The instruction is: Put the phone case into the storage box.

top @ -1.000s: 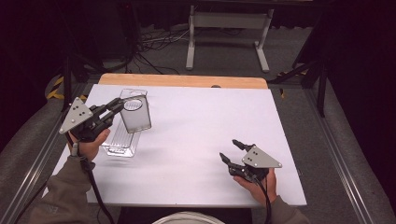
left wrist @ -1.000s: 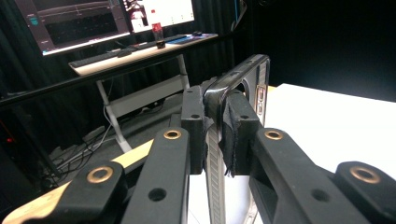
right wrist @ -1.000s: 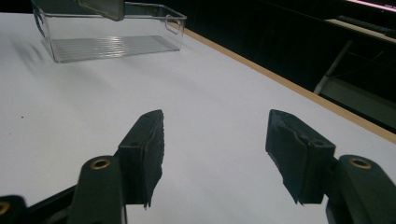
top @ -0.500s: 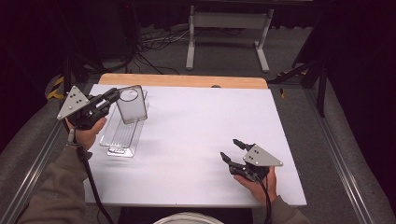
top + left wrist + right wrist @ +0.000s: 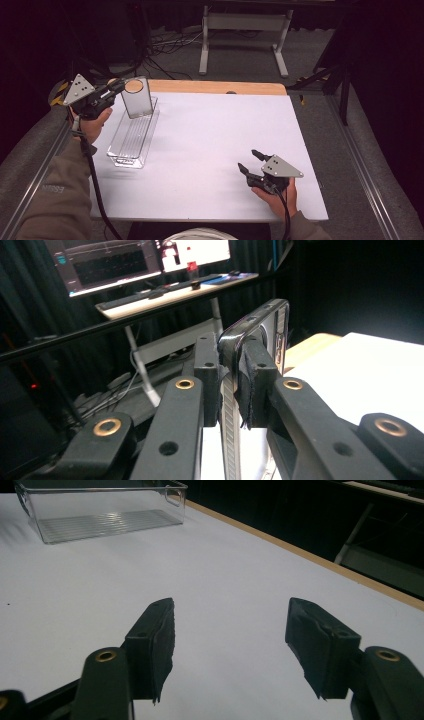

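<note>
At the far left corner of the white bench [image 5: 210,150], the left gripper [image 5: 116,89] holds a clear plastic bin [image 5: 134,125] by its end wall, its fingers [image 5: 255,372] clamped on the rim so that one pad lies inside the wall and the other outside. The bin is tilted: the gripped end wall stands raised near the bench's wooden back edge [image 5: 215,87], while the opposite end rests on the white surface nearer the person. Its ribbed floor and rounded handle opening are visible in the high view; in the left gripper view the wall edge rises straight between the pads. The left hand [image 5: 92,122] grasps the gripper body from below, with a black cable [image 5: 95,185] trailing along the sleeve [image 5: 55,205].

At the near right of the bench, the right gripper [image 5: 250,162] rests low over the white surface, held in the right hand [image 5: 277,197]. Its fingers [image 5: 155,640] stand moderately apart with nothing between them, pointing toward the bin, which lies well apart across the bench. In the right gripper view the bin appears at upper left. Behind the bench stand a white metal frame [image 5: 242,35] and loose cables on the floor.
</note>
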A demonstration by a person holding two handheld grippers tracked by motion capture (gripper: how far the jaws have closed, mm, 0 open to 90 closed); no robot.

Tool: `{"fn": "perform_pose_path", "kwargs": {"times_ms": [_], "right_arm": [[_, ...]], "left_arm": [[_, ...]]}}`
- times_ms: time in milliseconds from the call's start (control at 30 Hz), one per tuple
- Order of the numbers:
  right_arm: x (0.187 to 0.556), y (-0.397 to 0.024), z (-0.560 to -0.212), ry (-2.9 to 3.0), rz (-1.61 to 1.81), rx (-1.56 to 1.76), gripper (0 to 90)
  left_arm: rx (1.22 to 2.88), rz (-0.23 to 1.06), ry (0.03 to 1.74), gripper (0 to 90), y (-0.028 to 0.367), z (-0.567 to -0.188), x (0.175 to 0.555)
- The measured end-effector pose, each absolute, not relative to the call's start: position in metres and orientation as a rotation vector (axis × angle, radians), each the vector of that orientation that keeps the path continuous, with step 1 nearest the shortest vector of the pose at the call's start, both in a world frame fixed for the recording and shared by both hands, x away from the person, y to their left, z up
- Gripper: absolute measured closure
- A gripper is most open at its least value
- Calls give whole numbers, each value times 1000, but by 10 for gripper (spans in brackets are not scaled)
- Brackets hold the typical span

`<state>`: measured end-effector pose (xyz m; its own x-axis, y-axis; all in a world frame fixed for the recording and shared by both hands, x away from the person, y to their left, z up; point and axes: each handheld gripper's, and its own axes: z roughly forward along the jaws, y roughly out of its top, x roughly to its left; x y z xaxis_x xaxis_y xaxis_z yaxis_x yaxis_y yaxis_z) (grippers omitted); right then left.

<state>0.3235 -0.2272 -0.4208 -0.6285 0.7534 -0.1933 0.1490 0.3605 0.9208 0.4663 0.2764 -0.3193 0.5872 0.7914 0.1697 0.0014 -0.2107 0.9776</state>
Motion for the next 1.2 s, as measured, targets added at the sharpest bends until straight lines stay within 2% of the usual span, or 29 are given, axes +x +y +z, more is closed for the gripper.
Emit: {"fn": "perform_pose_path", "kwargs": {"times_ms": [667, 1200], "right_arm": [[328, -226, -429, 2053, 1254, 807, 367], [337, -220, -439, 2100, 1228, 850, 366]], "left_arm": [[1684, 806, 784, 804, 283, -363, 533], [1671, 753, 820, 798, 281, -384, 555]]}}
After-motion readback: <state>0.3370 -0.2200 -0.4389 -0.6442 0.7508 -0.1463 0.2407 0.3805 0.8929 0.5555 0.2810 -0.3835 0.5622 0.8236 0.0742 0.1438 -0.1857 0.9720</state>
